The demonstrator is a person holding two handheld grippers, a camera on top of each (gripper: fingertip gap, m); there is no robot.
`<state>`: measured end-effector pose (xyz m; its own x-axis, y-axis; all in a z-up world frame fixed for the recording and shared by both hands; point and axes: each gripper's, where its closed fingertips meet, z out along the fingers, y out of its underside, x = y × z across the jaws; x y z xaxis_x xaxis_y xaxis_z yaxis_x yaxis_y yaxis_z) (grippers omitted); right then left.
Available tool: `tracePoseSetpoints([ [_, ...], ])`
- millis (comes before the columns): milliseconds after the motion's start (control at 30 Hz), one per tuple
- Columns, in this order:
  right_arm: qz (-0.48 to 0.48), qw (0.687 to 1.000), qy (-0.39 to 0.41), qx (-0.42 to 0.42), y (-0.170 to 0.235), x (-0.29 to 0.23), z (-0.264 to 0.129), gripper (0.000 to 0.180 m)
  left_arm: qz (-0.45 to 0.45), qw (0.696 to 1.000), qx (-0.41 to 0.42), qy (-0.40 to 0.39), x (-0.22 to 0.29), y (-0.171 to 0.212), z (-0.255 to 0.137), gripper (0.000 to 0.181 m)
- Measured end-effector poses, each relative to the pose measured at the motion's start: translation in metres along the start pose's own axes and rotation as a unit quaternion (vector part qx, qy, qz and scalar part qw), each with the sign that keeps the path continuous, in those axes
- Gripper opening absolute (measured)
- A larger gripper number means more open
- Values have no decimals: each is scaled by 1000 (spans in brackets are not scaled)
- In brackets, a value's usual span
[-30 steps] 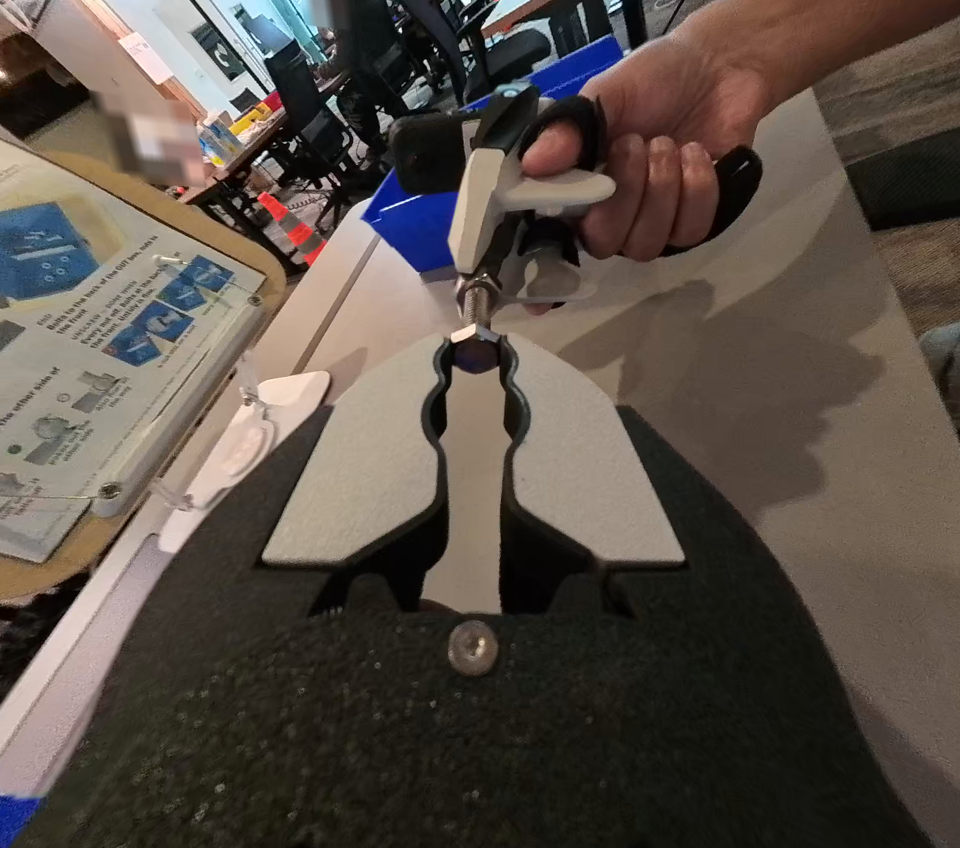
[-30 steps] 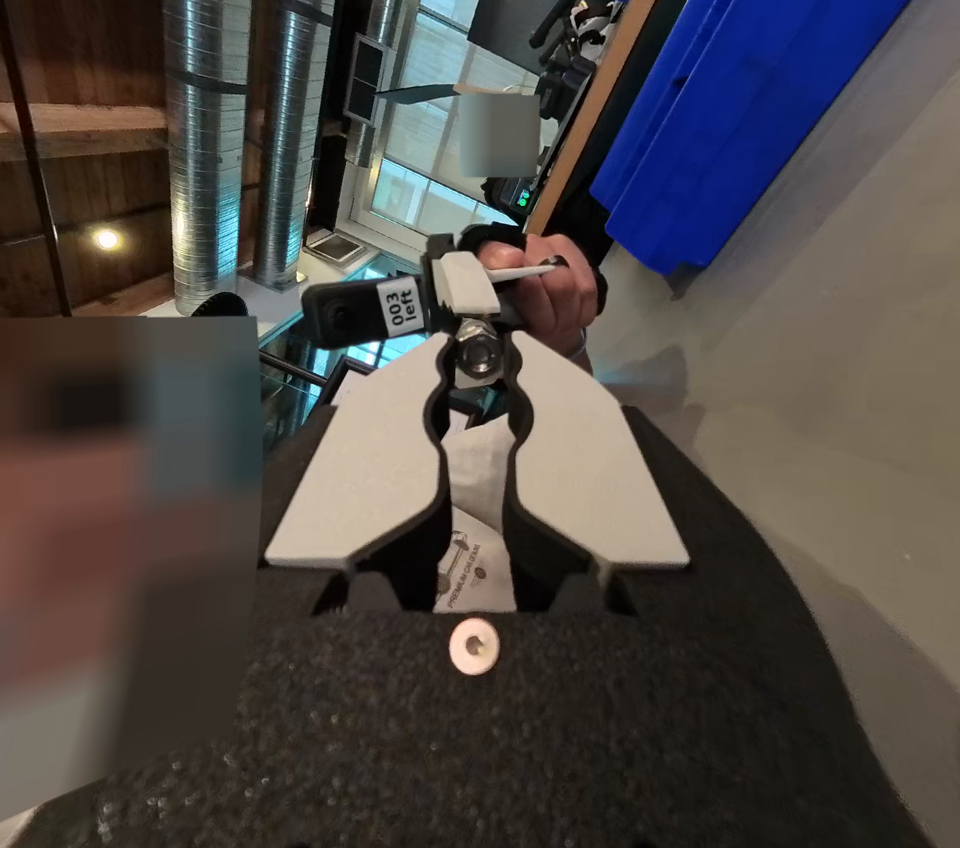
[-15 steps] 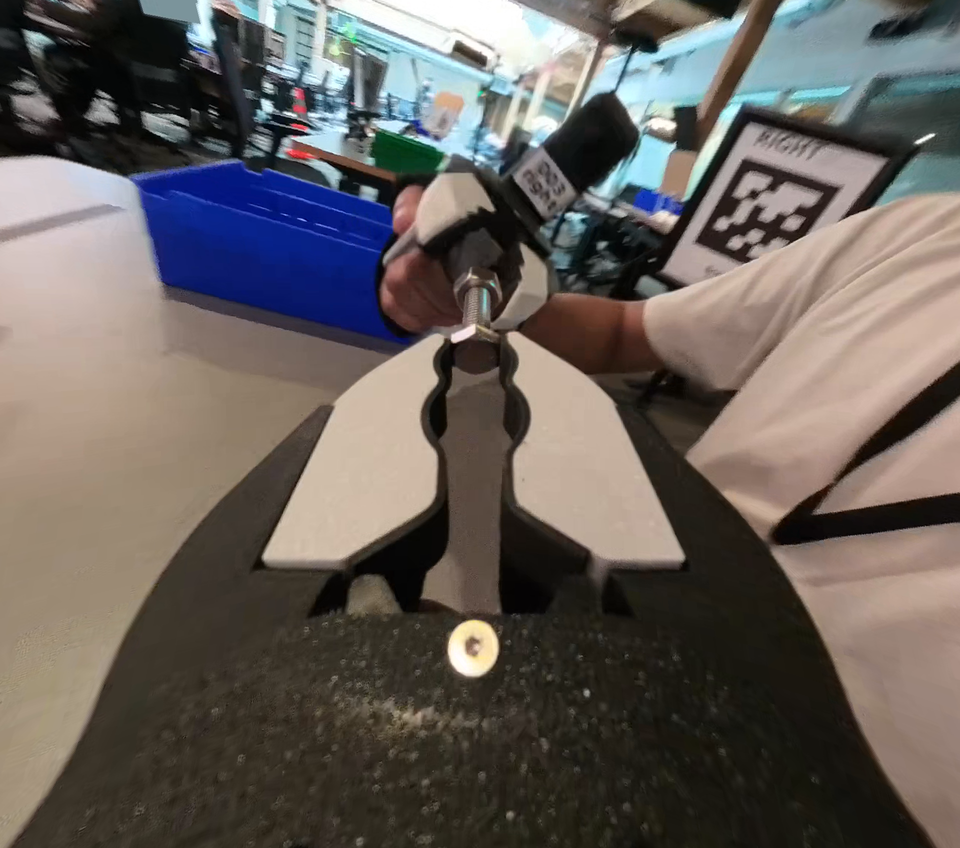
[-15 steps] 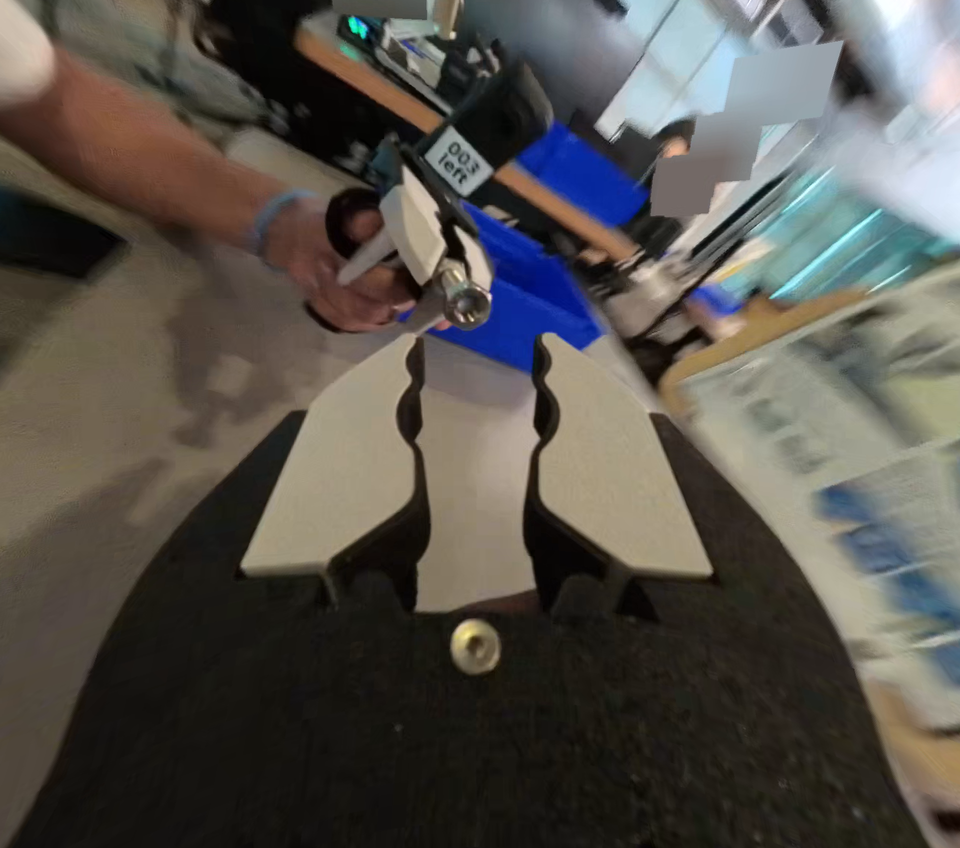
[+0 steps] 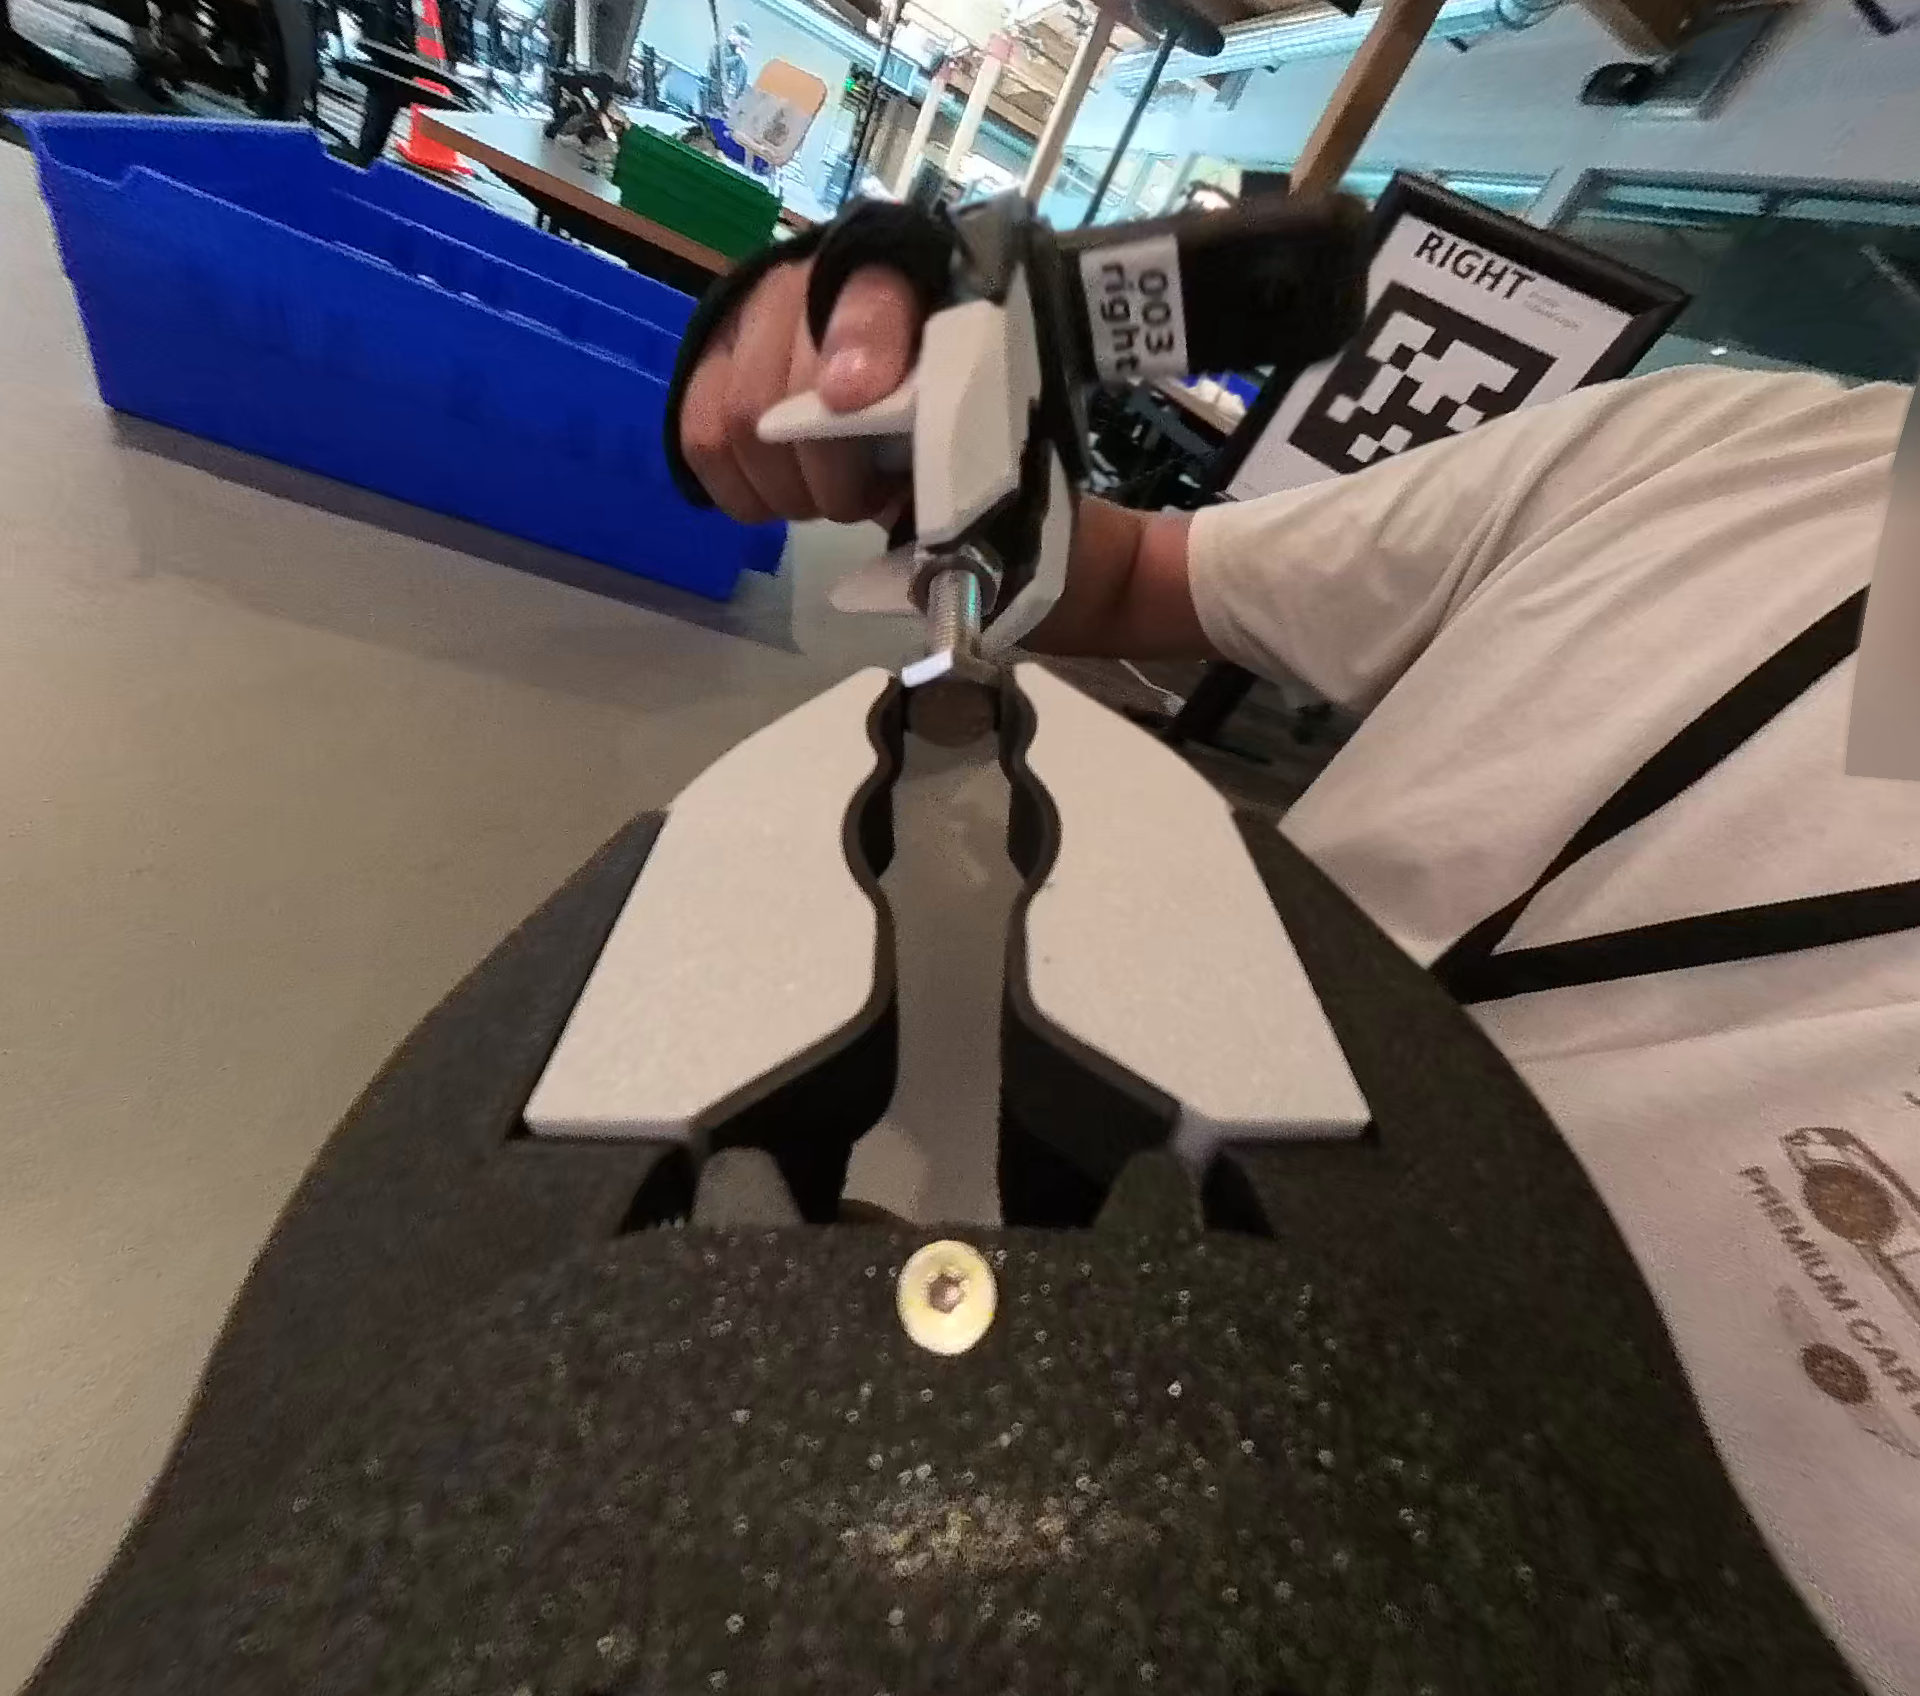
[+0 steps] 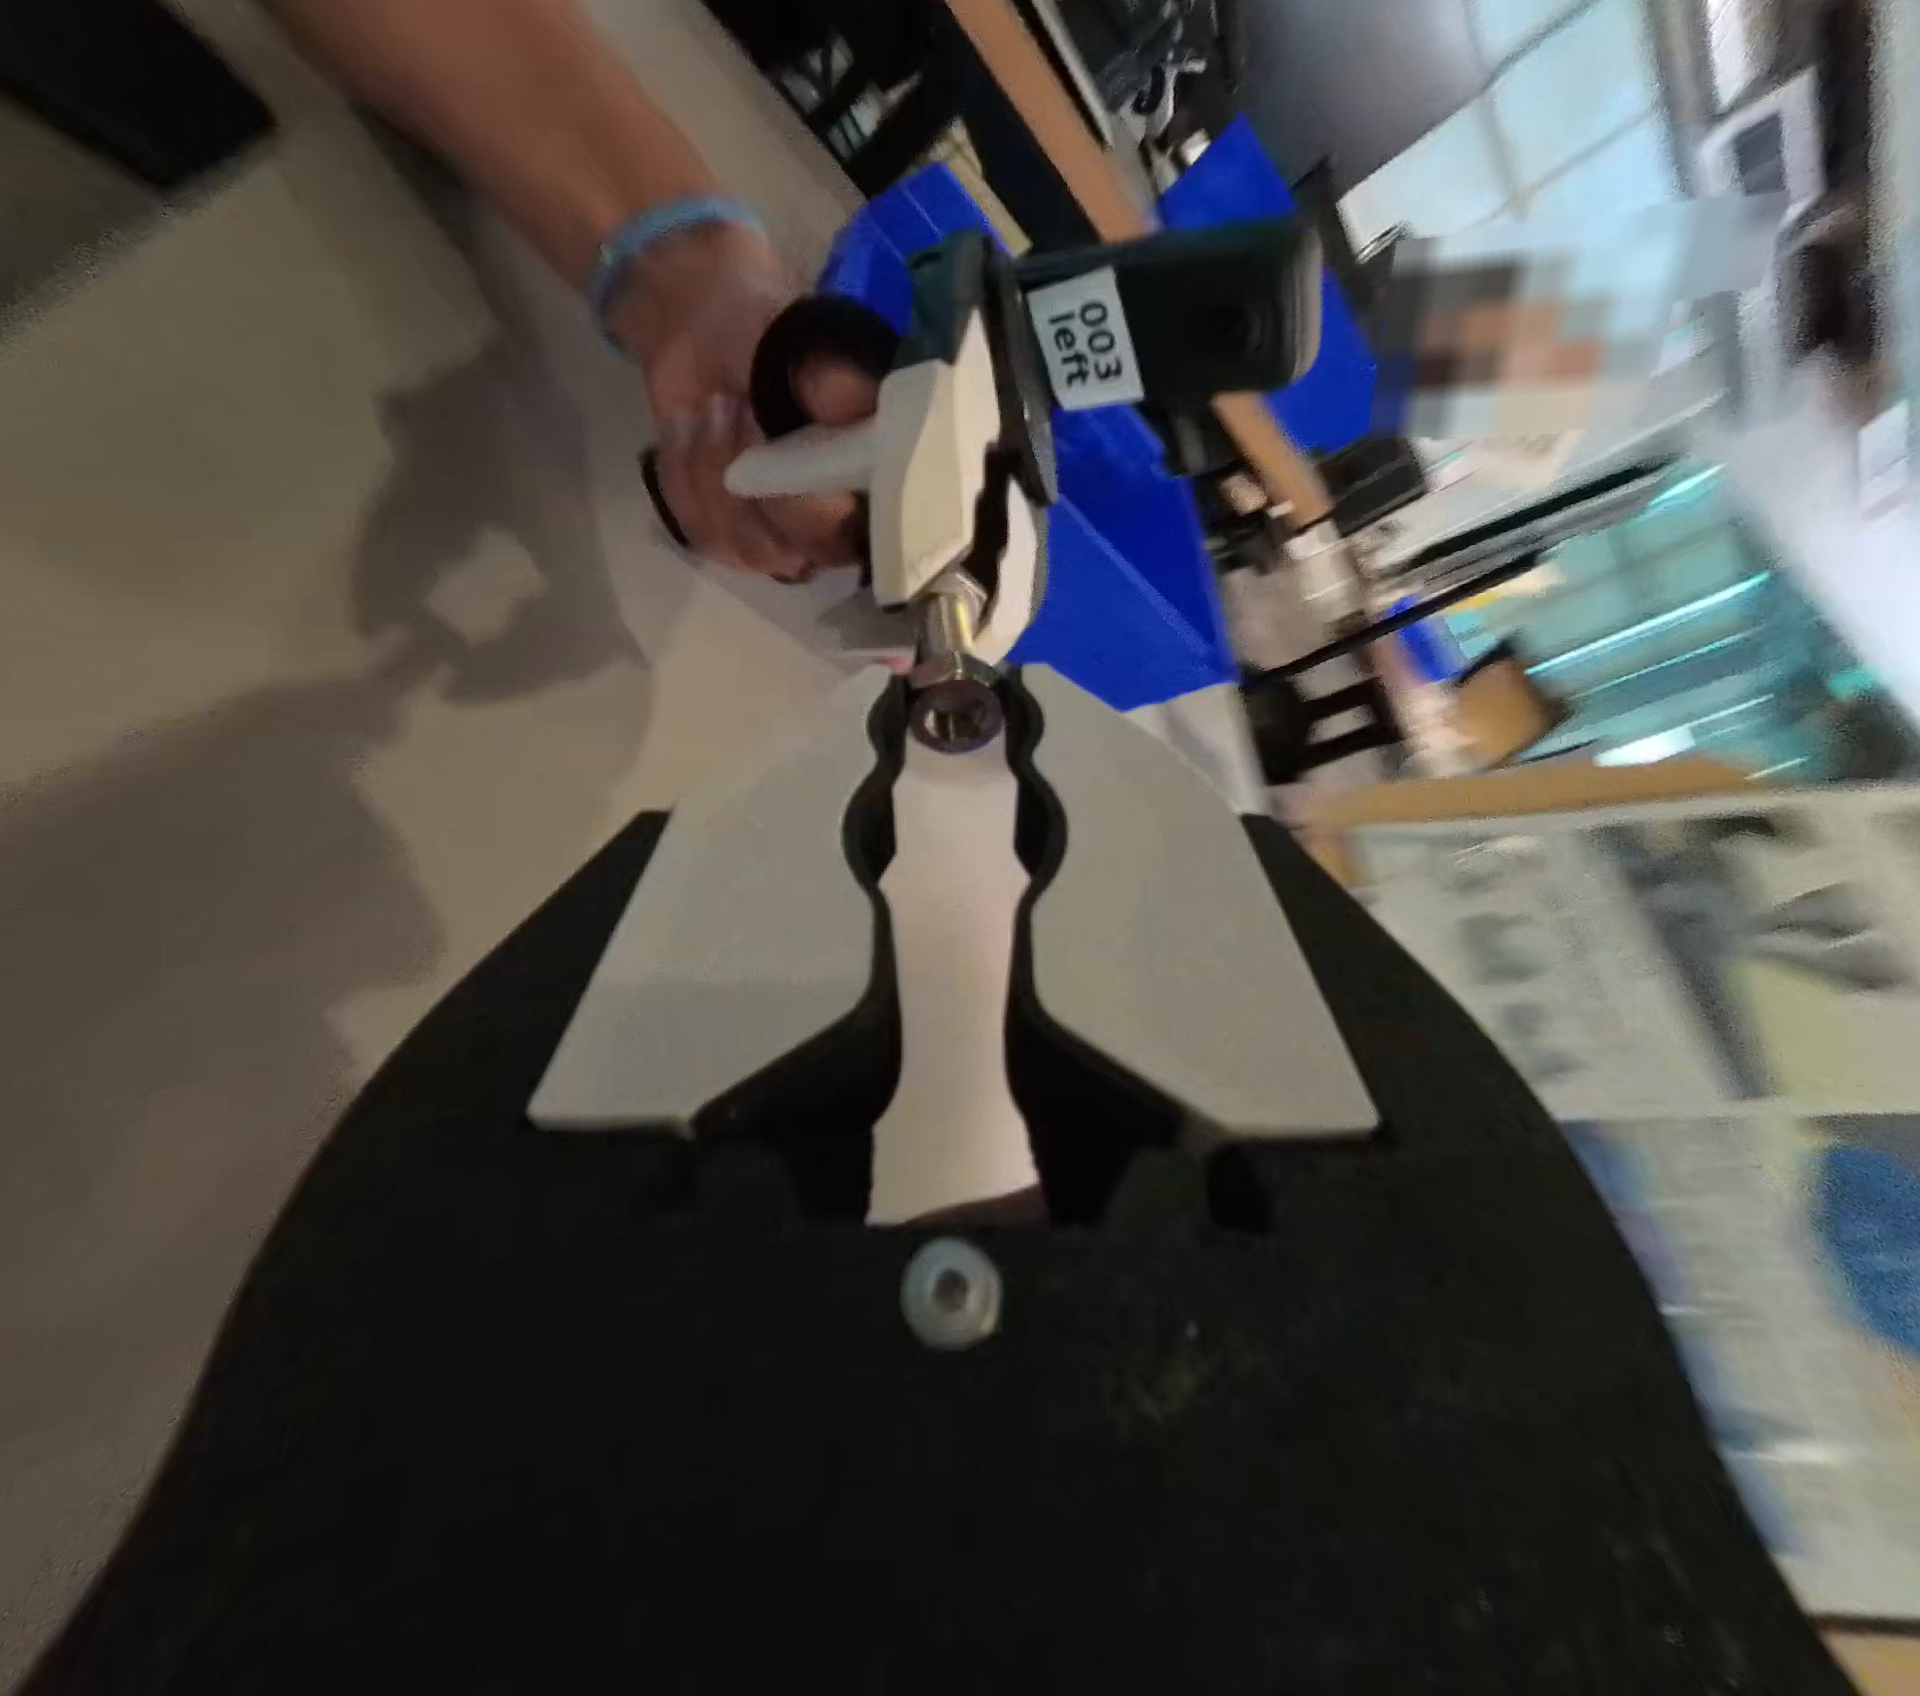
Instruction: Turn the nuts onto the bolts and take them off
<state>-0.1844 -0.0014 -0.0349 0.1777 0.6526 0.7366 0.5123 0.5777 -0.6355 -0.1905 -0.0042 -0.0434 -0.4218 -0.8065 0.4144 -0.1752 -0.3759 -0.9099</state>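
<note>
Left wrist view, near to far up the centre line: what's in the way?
left gripper, shut on the bolt → bolt → nut, clamped in the right gripper → framed marker sign behind.

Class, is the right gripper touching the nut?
Touching. The right wrist view shows the right gripper closed on the nut on the bolt, no gap.
</note>
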Motion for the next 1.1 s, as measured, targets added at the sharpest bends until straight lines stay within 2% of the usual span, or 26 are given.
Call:
tracePoseSetpoints([
  [67,165,985,-47,22,0,1,2,18,27,999,-5,-22,-2,-1,-2,17],
  [100,255,963,-74,37,0,2,3,18,50,998,-13,-40,-4,0,-2,17],
  [200,500,853,-130,77,4,5,5,17,110,988,-37,-98,-11,2,-3,17],
  [300,651,740,-154,73,13,1,9,18,140,980,-52,-132,-18,5,-6,17],
  [333,677,716,-153,72,14,0,9,17,142,979,-53,-136,-20,6,-6,17],
  [367,676,718,-152,74,13,0,8,17,138,980,-50,-131,-19,6,-5,17],
  [400,647,745,-145,76,11,0,6,18,129,983,-46,-122,-17,4,-5,17],
  [433,601,785,-130,77,8,2,3,25,119,985,-40,-115,-16,3,-5,17],
  [467,544,829,-106,75,6,4,0,42,110,988,-35,-108,-15,2,-5,17],
  [533,378,923,-55,43,7,4,-7,53,84,993,-24,-79,-10,1,-7,17],
  [567,273,962,-20,11,12,5,-10,54,71,995,-15,-68,-8,-1,-8,17],
  [600,168,986,11,-10,13,6,-13,53,60,997,-8,-57,-7,-3,-10,17],
  [633,66,997,36,-32,14,6,-14,51,46,998,-5,-41,-5,-3,-10,17],
  [700,-106,989,63,-78,15,3,-12,49,26,1000,0,-18,-2,-3,-10,17],
  [800,-233,964,79,-103,10,3,-6,52,16,1000,-20,-4,-1,5,-7,17],
  [900,-284,950,65,-110,9,-2,3,47,17,999,-39,4,2,14,-1,17],
  [1000,-306,946,40,-99,8,-12,7,19,20,999,-50,3,3,18,2,17],
  [1033,-289,951,42,-101,7,-10,7,18,24,999,-46,1,3,16,1,17],
  [1100,-183,978,10,-101,8,-11,9,19,39,998,-51,-10,2,16,0,17],
])
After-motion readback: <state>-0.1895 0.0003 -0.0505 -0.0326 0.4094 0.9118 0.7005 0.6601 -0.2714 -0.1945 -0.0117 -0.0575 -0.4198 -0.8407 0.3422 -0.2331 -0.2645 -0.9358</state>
